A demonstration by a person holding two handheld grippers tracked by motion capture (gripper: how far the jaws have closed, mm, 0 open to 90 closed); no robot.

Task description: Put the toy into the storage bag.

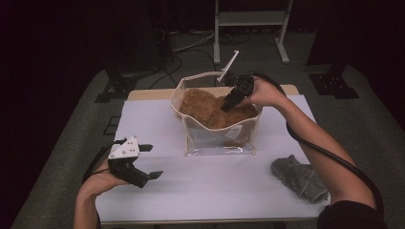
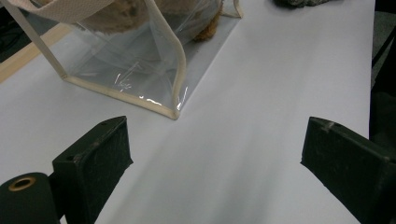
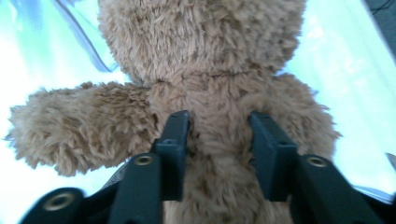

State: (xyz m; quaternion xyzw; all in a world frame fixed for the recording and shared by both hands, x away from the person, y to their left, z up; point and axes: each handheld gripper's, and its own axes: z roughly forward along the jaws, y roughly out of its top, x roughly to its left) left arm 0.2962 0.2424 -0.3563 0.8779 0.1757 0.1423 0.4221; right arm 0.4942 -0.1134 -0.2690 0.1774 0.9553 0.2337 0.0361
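The right tool point(image 1: 228, 103) reaches down into the open top of a clear plastic bag point(image 1: 217, 138) with cream trim, which stands upright on the white surface point(image 1: 210, 181) near its far edge. Inside the bag sits a brown teddy bear point(image 1: 210, 107), its fur filling the upper part of the bag. In the right gripper view the two black jaws are sunk into the fur of the teddy bear point(image 3: 210, 70) at its middle, just below the head, one on each side, with one plush arm stretching out to the left; the fur is pinched between them, so the right tool is clamped on the bear at a narrow-to-middling width

The left tool point(image 1: 143, 162) rests low over the near left part of the surface, well apart from the bag, held in the person's left hand. In the left gripper view its jaws stand wide with only bare white surface point(image 2: 243, 140) between them, and the bag's point(image 2: 140, 74) lower corner lies ahead of them

A crumpled grey cloth point(image 1: 300, 177) lies on the surface to the right, near the right forearm
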